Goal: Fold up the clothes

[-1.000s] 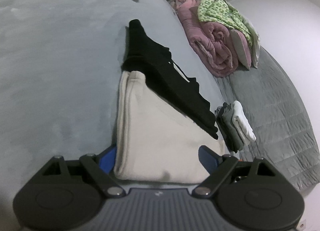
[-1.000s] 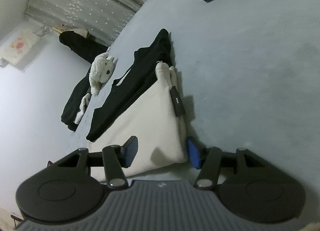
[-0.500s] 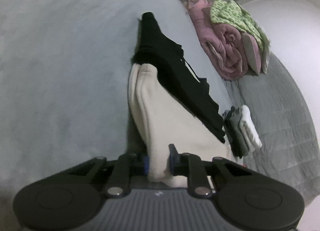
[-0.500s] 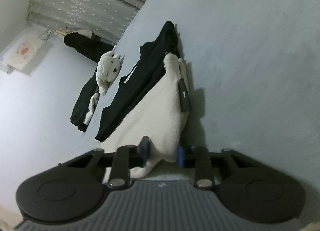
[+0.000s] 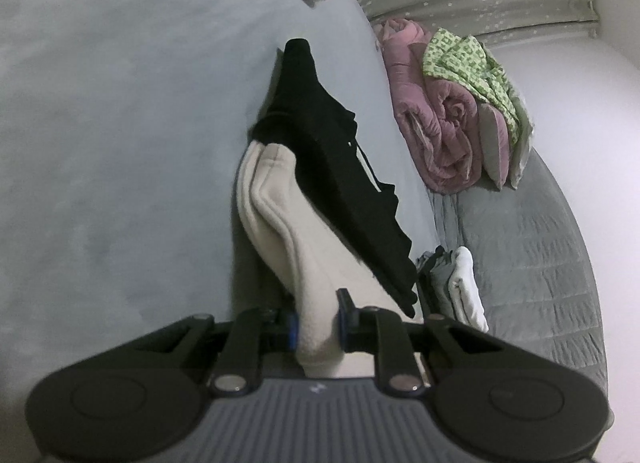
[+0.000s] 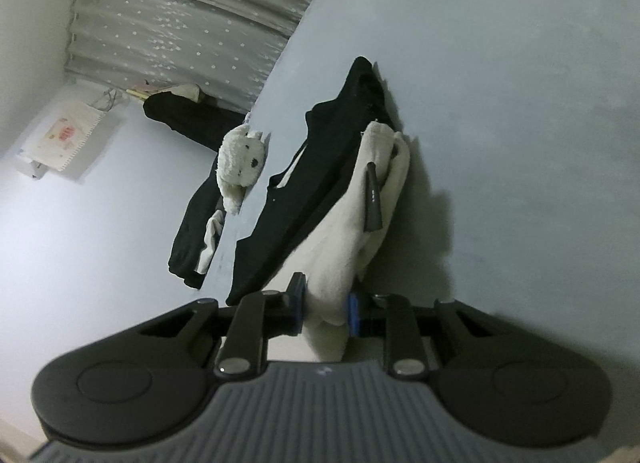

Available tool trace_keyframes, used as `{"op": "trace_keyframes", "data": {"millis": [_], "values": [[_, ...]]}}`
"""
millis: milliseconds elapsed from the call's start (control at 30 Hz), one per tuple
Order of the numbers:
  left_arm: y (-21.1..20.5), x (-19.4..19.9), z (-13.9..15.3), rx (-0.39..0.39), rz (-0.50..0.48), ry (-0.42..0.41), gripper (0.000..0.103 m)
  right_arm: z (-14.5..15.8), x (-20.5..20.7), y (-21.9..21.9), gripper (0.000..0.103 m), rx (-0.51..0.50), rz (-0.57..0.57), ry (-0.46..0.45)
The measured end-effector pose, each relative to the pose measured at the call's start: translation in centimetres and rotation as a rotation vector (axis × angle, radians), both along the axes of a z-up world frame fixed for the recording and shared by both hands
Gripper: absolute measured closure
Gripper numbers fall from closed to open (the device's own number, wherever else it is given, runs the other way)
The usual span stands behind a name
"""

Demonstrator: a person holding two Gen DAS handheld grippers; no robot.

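Note:
A cream and black garment (image 5: 288, 219) lies on the grey-blue bed, its near cream edge lifted. My left gripper (image 5: 317, 321) is shut on that cream edge. The black upper part (image 5: 332, 167) stretches away from it. In the right wrist view the same garment (image 6: 344, 231) shows, with a dark tag (image 6: 373, 199) on the cream cloth. My right gripper (image 6: 325, 309) is shut on another part of the cream edge.
A rolled pink quilt with a green patterned cloth (image 5: 444, 119) and a small stack of folded clothes (image 5: 456, 287) lie to the right. A white plush toy (image 6: 240, 163) and dark clothes (image 6: 192, 231) lie to the left. A grey dotted curtain (image 6: 192, 23) hangs behind.
Both grippers went from open around the cream edge to shut on it. The cream cloth has been pinched and raised off the bed.

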State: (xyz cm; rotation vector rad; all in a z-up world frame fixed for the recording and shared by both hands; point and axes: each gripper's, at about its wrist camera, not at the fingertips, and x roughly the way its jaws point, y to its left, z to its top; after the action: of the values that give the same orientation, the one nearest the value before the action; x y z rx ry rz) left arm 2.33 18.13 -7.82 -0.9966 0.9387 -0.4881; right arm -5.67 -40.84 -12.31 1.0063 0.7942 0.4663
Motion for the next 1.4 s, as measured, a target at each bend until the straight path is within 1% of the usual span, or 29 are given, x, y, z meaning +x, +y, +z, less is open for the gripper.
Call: {"op": "trace_keyframes", "data": {"millis": [200, 400, 633, 900, 1033, 1100, 1233, 1400], "values": [[0.2, 0.0, 0.2, -0.012, 0.006, -0.005, 0.085, 0.3, 0.0, -0.3, 0.078, 0.021, -0.020, -0.009], [0.7, 0.0, 0.5, -0.067, 0.029, -0.011, 0.085, 0.6, 0.0, -0.4, 0.080, 0.060, -0.054, -0.039], [1.0, 0.3, 0.9, -0.133, 0.081, -0.026, 0.086, 1.2, 0.2, -0.3, 0.081, 0.119, -0.109, -0.089], [1.3, 0.6, 1.1, -0.208, 0.143, -0.036, 0.086, 1.5, 0.7, -0.3, 0.081, 0.201, -0.186, -0.116], [1.5, 0.8, 1.3, -0.246, 0.205, -0.037, 0.086, 1.7, 1.2, -0.3, 0.081, 0.238, -0.225, -0.122], [1.6, 1.0, 1.7, -0.238, 0.254, -0.039, 0.086, 2.0, 1.6, -0.3, 0.081, 0.257, -0.248, -0.116], [1.1, 2.6, 3.4, -0.222, 0.307, -0.072, 0.086, 2.3, 3.4, -0.4, 0.081, 0.297, -0.293, -0.114], [0.4, 6.2, 4.8, -0.183, 0.320, -0.084, 0.086, 2.9, 6.8, -0.1, 0.081, 0.288, -0.315, -0.127]]}}
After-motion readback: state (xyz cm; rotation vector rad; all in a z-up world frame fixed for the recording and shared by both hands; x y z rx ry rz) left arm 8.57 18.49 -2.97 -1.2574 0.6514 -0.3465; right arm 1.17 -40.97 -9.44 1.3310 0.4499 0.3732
